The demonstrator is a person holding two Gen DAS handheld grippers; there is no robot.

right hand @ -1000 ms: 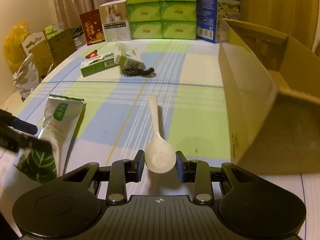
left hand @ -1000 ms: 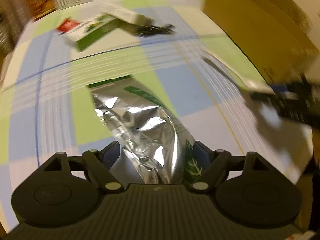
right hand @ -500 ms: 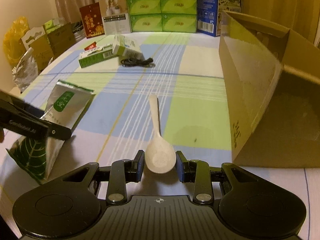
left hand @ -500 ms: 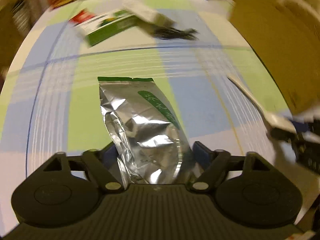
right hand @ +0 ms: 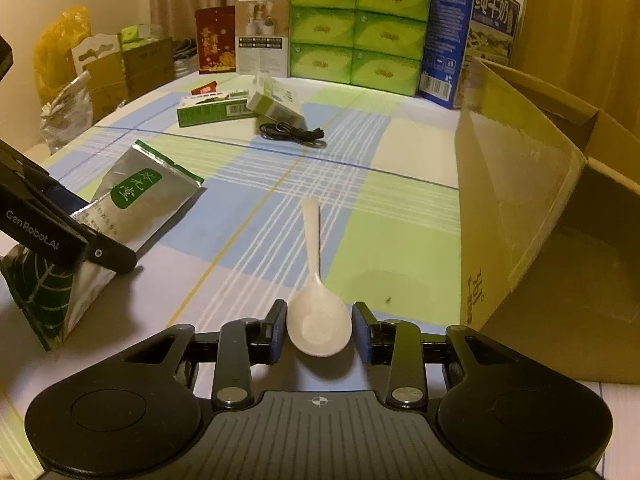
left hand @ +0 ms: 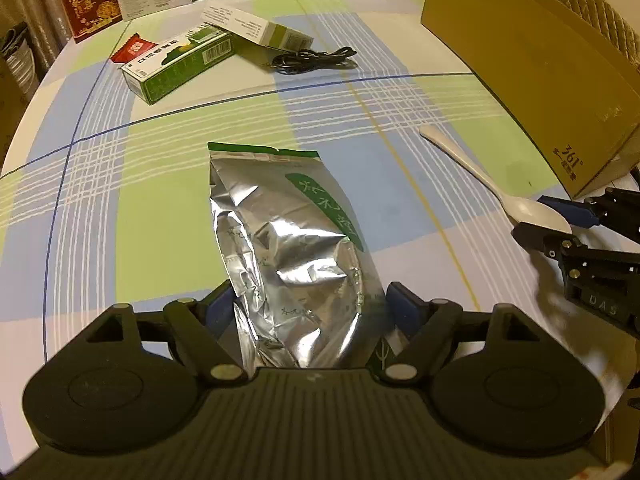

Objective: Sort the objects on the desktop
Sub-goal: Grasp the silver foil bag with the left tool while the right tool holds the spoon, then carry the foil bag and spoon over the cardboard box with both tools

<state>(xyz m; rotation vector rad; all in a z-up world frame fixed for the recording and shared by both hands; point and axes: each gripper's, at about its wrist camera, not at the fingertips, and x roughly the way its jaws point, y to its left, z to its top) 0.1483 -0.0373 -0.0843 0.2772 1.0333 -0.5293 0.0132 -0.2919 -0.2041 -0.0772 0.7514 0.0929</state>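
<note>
A silver foil tea pouch [left hand: 280, 236] with a green label lies on the checked tablecloth; its near end sits between the fingers of my left gripper [left hand: 308, 308], which closes on it. The pouch also shows in the right wrist view [right hand: 136, 200], its near end raised under the left gripper [right hand: 60, 232]. A white plastic spoon [right hand: 316, 300] lies with its bowl between the fingers of my right gripper [right hand: 320, 332], which grips the bowl. In the left wrist view the spoon [left hand: 488, 184] reaches the right gripper [left hand: 560, 220].
A large open cardboard box [right hand: 540, 208] stands at the right. Farther back lie a green carton [left hand: 180, 62], a white-green carton [left hand: 256, 28], a red packet [left hand: 134, 48] and a black cable [left hand: 312, 58]. Tissue packs [right hand: 356, 28] and boxes line the table's far edge.
The left gripper with the pouch has swung and steadied, its view now sharp and facing farther along the table. The right gripper stays at the spoon bowl, moved slightly forward.
</note>
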